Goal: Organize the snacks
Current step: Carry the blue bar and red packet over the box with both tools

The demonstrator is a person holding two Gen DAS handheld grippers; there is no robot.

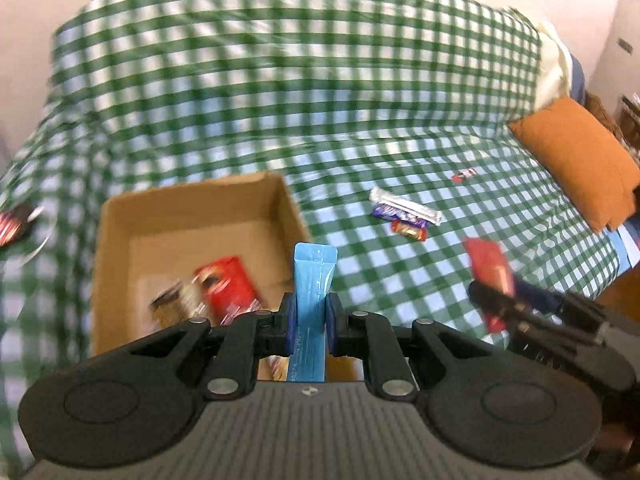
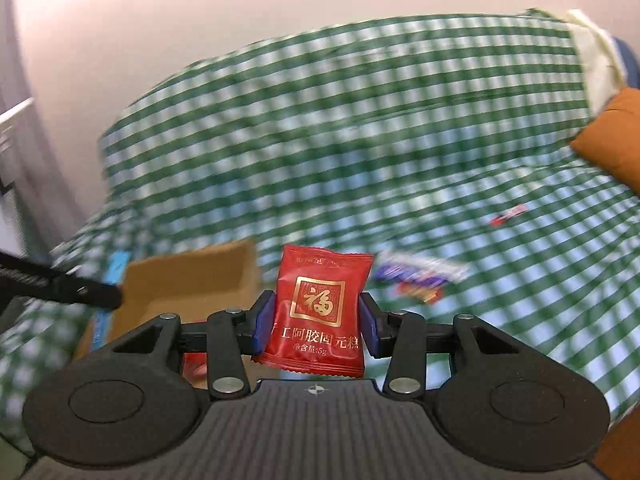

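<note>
My left gripper (image 1: 311, 322) is shut on a blue stick packet (image 1: 313, 280), held upright above the near right corner of an open cardboard box (image 1: 120, 248). The box holds a red packet (image 1: 230, 286) and a brown one (image 1: 176, 304). My right gripper (image 2: 316, 322) is shut on a red snack packet (image 2: 318, 308) with gold characters, held above the seat to the right of the box (image 2: 192, 276). It shows at the right of the left wrist view (image 1: 490, 270). Loose snacks (image 1: 404, 216) lie on the green checked cover.
A small red wrapper (image 1: 464, 175) lies farther back on the seat. An orange cushion (image 1: 580, 160) sits at the right end of the sofa. A dark round object (image 1: 16, 224) is at the far left. The sofa back (image 1: 300, 60) rises behind.
</note>
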